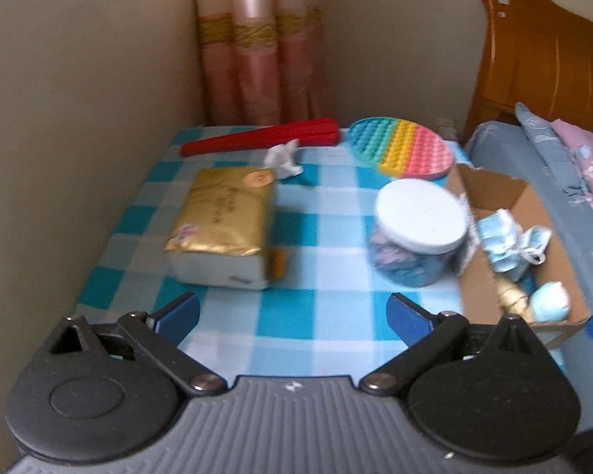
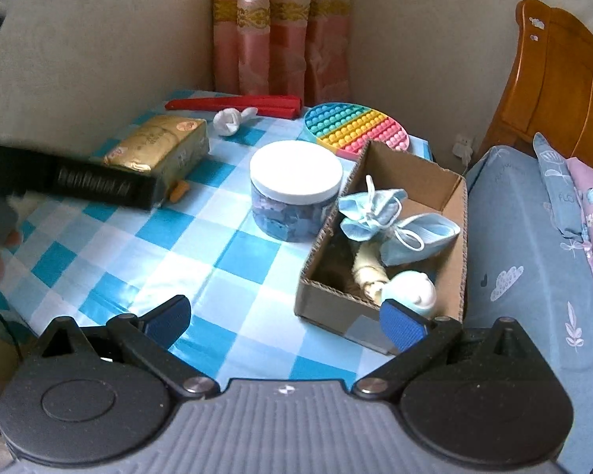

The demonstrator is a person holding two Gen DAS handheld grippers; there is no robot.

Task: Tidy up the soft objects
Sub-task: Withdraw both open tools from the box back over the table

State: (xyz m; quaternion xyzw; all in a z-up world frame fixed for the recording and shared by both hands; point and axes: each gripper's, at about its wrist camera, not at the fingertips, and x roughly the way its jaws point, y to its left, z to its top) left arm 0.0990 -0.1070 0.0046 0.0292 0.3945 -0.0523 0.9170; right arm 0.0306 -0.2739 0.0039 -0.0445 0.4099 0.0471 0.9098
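The cardboard box (image 2: 452,213) at the right edge of the tabletop (image 2: 225,276) already held two blue face masks (image 2: 375,207) and a small pale-blue plush (image 2: 411,294). A white crumpled soft item (image 1: 282,158) lay loose at the far side, beside the gold tissue pack (image 1: 221,221), so sorting looked partly done. The left tool (image 1: 292,316) and right tool (image 2: 284,316) both gaped wide, empty; the white item sat well beyond both.

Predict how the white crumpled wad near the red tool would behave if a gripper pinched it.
The white wad looks like loosely crumpled tissue or cloth, so it would probably squash and feel very light. Its trailing tail suggests it may flop or unfurl when lifted. A push would likely skid it across the checked tablecloth.
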